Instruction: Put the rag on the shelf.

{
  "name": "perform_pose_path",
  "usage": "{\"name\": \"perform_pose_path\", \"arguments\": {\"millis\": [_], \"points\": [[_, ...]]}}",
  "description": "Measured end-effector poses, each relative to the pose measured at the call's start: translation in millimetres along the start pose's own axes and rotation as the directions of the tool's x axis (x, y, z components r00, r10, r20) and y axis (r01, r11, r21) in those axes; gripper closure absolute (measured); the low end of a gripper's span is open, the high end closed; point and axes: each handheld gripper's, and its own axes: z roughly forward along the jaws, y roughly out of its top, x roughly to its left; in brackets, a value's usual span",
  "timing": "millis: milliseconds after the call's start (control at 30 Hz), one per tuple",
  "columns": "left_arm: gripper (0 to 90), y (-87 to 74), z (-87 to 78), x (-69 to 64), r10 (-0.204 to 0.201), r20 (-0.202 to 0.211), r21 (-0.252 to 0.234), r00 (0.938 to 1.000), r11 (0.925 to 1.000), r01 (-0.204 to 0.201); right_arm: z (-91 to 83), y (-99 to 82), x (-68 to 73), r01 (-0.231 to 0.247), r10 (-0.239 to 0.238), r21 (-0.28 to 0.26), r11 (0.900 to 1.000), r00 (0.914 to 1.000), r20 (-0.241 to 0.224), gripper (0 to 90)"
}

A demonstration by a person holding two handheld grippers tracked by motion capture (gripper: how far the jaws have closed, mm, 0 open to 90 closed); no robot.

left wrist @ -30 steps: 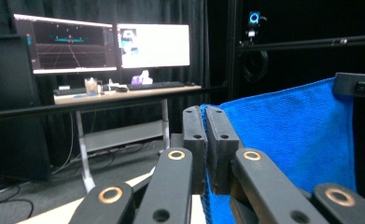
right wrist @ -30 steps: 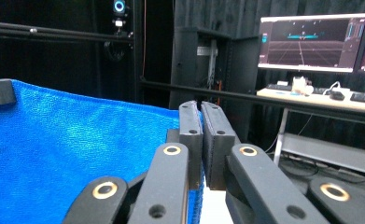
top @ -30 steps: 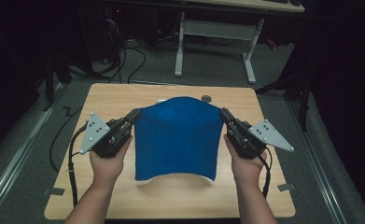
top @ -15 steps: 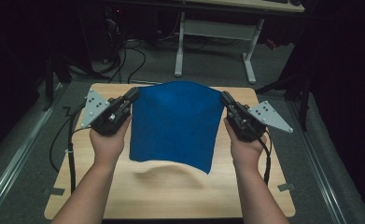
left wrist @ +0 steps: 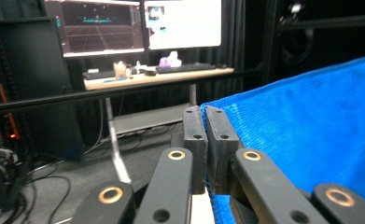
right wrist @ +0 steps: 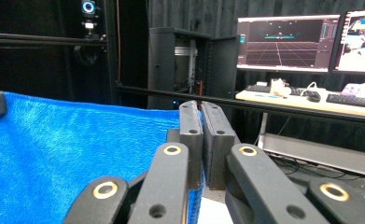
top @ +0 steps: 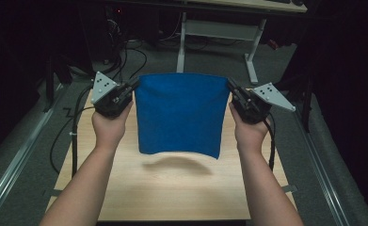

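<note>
Cloth, blue, hung spread flat betw. both grippers, raised clear of the wooden table, its shadow on the tabletop below. Left gripper pinched the top left corner, jaws closed tight on the fabric edge, as seen in the left gripper view. Right gripper clamped the top right corner w/ jaws likewise closed on fabric. Top edge ran taut & level; bottom edge hung free. Monitors glowed on a desk behind.
</note>
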Motion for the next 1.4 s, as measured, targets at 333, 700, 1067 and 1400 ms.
{"name": "perform_pose_path", "arguments": {"millis": [333, 700, 1067, 1400], "points": [[88.0, 13.3, 27.7, 19.1, 0.030, -0.071, 0.037, 0.9970, 0.9989, -0.028, 35.6, 2.3, -19.2, -0.009, 0.008, 0.036, 0.9993, 0.9996, 0.025, 88.7], [88.0, 22.4, 63.2, 27.5, 0.071, -0.102, 0.100, 0.9922, 0.9931, -0.061, 62.5, 6.5, -41.9, -0.017, 0.015, 0.062, 0.9979, 0.9992, 0.037, 88.9], [88.0, 2.4, 89.3, 37.4, 0.072, -0.149, 0.166, 0.9862, 0.9851, -0.047, 91.1, 0.2, -48.9, 0.035, -0.043, 0.138, 0.9898, 0.9975, 0.056, 88.8], [87.7, -63.4, 105.0, 45.3, 0.043, -0.078, 0.320, 0.9960, 0.9473, -0.015, 113.2, -55.3, -60.2, 0.027, -0.038, 0.320, 0.9472, 0.9989, 0.028, 88.8]]}}
